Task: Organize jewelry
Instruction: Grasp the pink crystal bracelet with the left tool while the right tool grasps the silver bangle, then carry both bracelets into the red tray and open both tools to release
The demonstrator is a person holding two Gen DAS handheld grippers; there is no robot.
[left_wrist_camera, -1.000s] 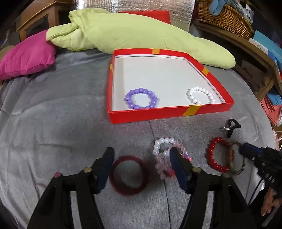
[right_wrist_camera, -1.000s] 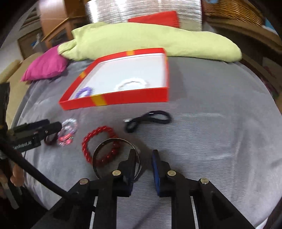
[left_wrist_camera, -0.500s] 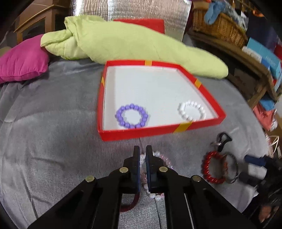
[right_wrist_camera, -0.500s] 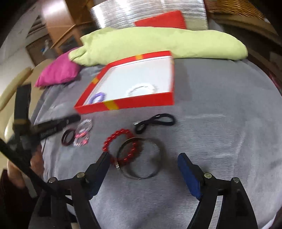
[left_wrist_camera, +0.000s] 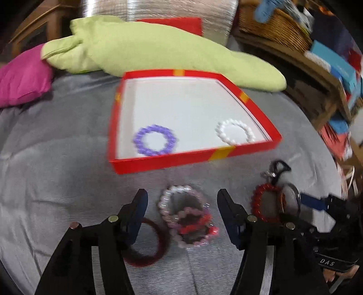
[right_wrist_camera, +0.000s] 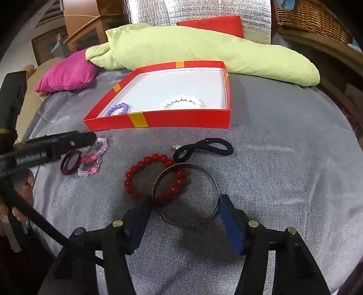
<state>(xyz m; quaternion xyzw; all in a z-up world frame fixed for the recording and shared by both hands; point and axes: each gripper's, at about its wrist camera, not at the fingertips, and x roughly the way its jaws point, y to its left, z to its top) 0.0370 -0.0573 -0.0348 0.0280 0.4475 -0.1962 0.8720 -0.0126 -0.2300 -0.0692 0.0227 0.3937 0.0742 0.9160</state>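
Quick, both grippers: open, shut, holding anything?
Left gripper: open, empty, above the pale pink beaded bracelets.
Right gripper: open, straddling the thin metal bangle, not gripping.

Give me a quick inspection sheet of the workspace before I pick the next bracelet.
Surface: grey cloth, wrinkled.
Job's things: red box holds purple bracelet and white bracelet; outside lie red bead bracelet, metal bangle, dark red bangle, pink-clear bracelets.
Clutter: black cord loop.
Grippers: left gripper open; right gripper open around the metal bangle.
Cables: nothing seen.
Surroundings: green pillow, magenta pillow, wicker basket.

Purple bracelet (left_wrist_camera: pixel 155 140), white bracelet (left_wrist_camera: pixel 236 135) in red tray (left_wrist_camera: pixel 158 162)
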